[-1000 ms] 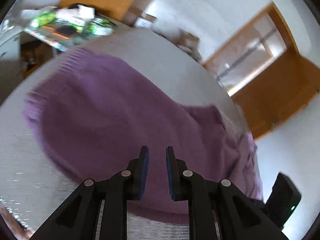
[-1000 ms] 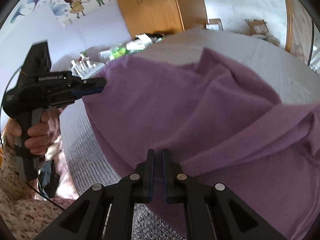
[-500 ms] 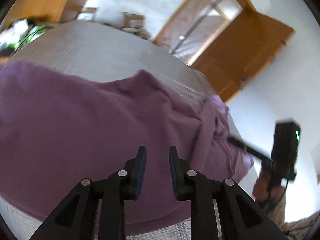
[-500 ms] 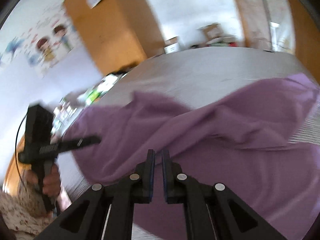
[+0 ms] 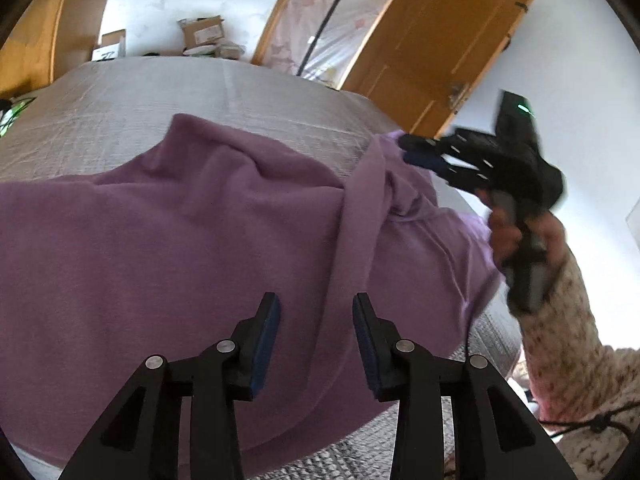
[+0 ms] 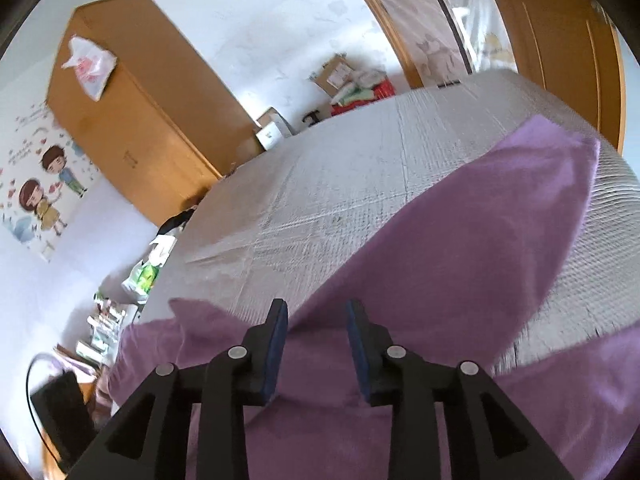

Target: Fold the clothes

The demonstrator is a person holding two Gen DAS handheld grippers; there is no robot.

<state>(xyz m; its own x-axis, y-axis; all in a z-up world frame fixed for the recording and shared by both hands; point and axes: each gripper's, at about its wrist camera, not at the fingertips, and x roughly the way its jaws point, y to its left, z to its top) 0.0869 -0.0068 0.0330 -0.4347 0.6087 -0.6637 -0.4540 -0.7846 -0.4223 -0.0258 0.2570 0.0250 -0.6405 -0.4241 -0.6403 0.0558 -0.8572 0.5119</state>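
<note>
Both tongs, left [image 5: 316, 338] and right [image 6: 316, 344], had just been opening and stood apart, empty, above the purple sweater [image 5: 168, 248] sprawled rumpled on the bed [image 5: 160, 96]. Soft, light and floppy, it looked best pinched at a hem or sleeve edge.

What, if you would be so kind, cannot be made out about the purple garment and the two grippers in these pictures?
- Purple garment: its near hem is hidden behind the left gripper in the left wrist view, so its full shape is unclear.
- Right gripper: motion-blurred in the left wrist view; whether it touches the cloth is unclear there.
- Garment type: sleeves and collar are lost in folds in both views.
- Items beside the bed: too small in the right wrist view.
</note>
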